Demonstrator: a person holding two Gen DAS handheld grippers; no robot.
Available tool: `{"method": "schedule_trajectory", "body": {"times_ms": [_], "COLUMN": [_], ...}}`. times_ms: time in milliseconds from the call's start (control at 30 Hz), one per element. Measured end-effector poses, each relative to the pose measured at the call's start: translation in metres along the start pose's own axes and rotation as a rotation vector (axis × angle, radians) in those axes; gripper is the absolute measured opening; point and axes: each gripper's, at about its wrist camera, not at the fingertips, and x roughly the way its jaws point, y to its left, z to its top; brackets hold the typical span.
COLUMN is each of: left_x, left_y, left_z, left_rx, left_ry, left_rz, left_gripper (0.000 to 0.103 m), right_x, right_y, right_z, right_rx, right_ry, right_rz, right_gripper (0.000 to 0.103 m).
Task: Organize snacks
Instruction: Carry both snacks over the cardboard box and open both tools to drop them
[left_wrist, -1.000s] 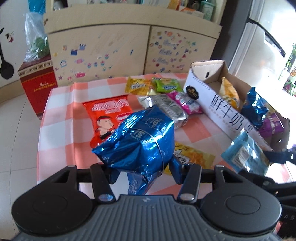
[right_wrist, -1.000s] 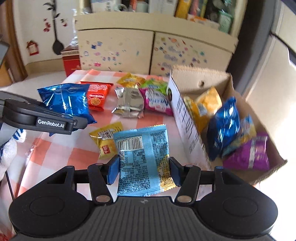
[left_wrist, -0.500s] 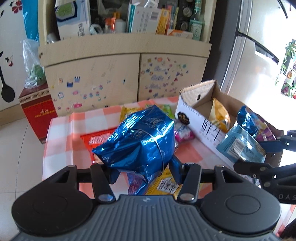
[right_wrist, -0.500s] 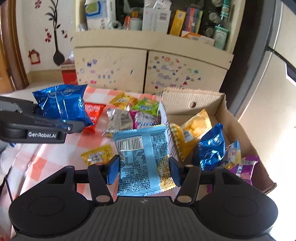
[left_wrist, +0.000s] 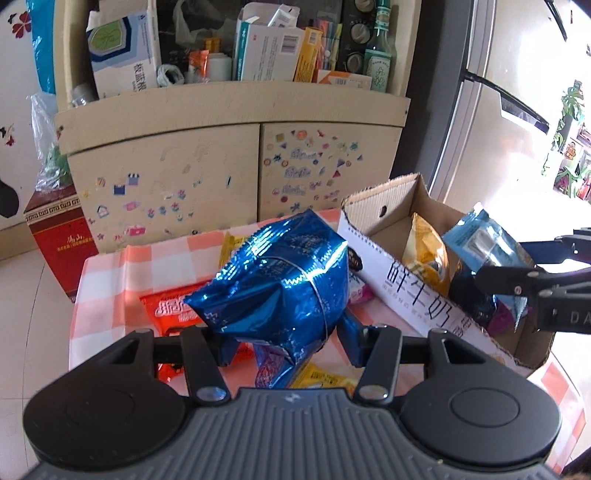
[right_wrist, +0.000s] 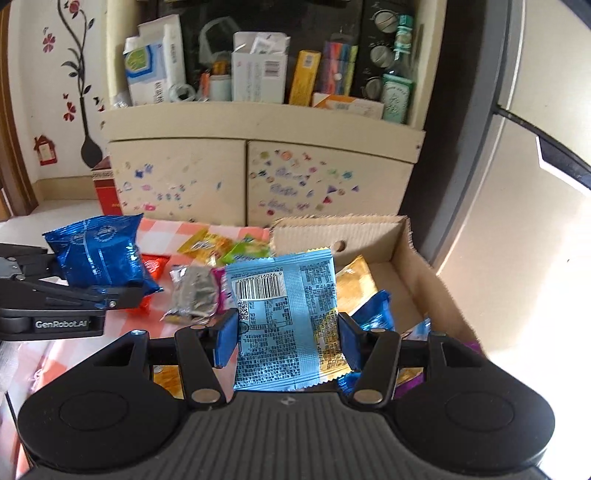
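Two handheld grippers, each clamping a snack packet above a checked table.

The left gripper (left_wrist: 286, 341) pinches a shiny blue foil bag (left_wrist: 280, 284) over the tablecloth (left_wrist: 107, 295); the right gripper (right_wrist: 288, 341) squeezes a light blue packet (right_wrist: 284, 317), barcode showing, beside the open cardboard box (right_wrist: 417, 273) holding other snacks.

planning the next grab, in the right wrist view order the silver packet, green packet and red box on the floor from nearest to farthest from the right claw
1. silver packet, on the table just left of the right claw
2. green packet, farther back by the carton
3. red box, on the floor beyond the table
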Motion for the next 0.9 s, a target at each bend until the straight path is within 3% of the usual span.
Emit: {"method": "schedule_trajectory", "body": {"times_ms": [433,900], "left_x": [0.028,0.066], "left_y": [-0.032,-0.062], "left_z": [0.028,0.052], "left_rx": [0.057,0.031], "left_ry": [-0.022,-0.015], "left_rz": [-0.037,-0.111], "left_gripper": [0.053,0.053], "right_x": [-0.001,0.006], "right_y": [-0.052,-0.077], "right_z": [0.011,0.018], "right_rx": [0.095,0.194], "right_ry": [-0.028,-0.036], "right_rz": [-0.08,-0.135], "right_gripper": [0.063,0.063]}}
